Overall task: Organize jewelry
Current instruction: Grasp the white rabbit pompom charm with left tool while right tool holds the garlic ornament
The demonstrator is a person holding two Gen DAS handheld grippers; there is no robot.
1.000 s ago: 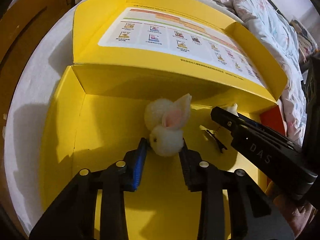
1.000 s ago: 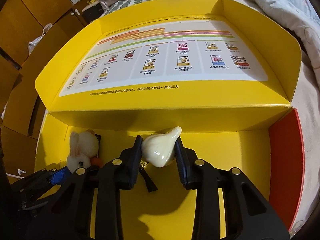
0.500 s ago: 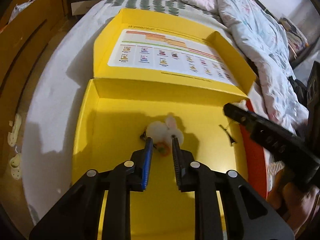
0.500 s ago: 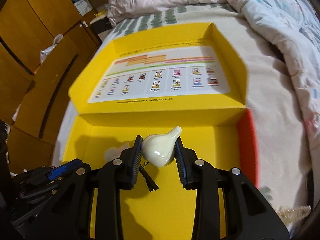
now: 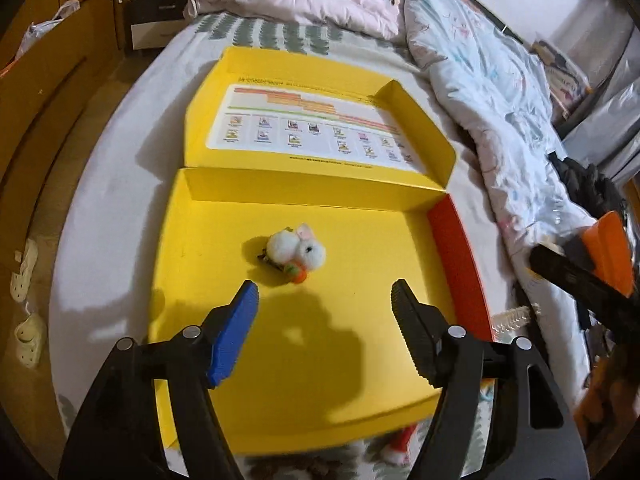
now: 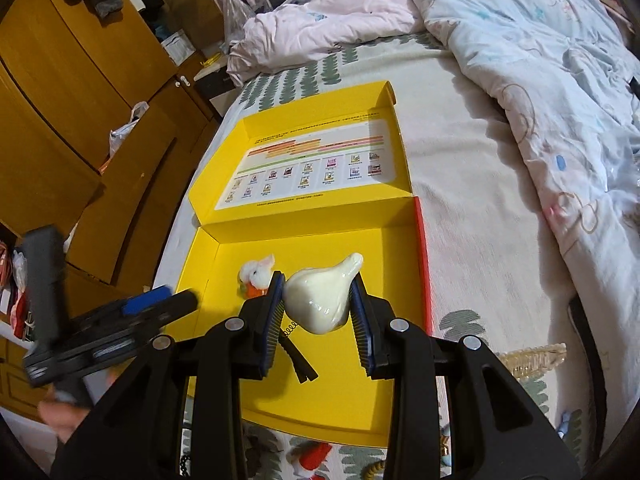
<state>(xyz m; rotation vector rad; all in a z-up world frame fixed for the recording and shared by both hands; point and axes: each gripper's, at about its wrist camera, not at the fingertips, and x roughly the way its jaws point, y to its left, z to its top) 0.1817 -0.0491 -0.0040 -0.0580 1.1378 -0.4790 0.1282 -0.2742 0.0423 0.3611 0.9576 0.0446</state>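
1. Jewelry first: your fluffy white rabbit clip (image 5: pixel 297 249) lies on the floor of the yellow box (image 5: pixel 224 400), left of centre and nearer the back wall, with an orange bit at its front end.
2. Your left gripper (image 5: pixel 325 295) hangs above the box floor with its jaws spreading apart; nothing is between them, and the rabbit clip sits beyond the fingertips, untouched.
3. Your right gripper (image 6: pixel 318 298) is clamped at a narrow setting on a cream, pear-shaped hair clip (image 6: pixel 320 298). Both pads press its glossy sides, its pointed end aims up and to the right, and a dark clip prong (image 6: pixel 298 364) with a small spring hangs beneath it.
4. From the right wrist view, the held clip sits above the box, with the rabbit clip just left of your left finger (image 6: pixel 272 316).
5. The box rests on a bed (image 6: pixel 472 200), its lid (image 6: pixel 320 160) folded open flat behind it, a printed chart inside.
6. A pale toothed comb (image 6: pixel 528 356) lies on the bedding just right of the box's red side wall (image 6: pixel 422 260).
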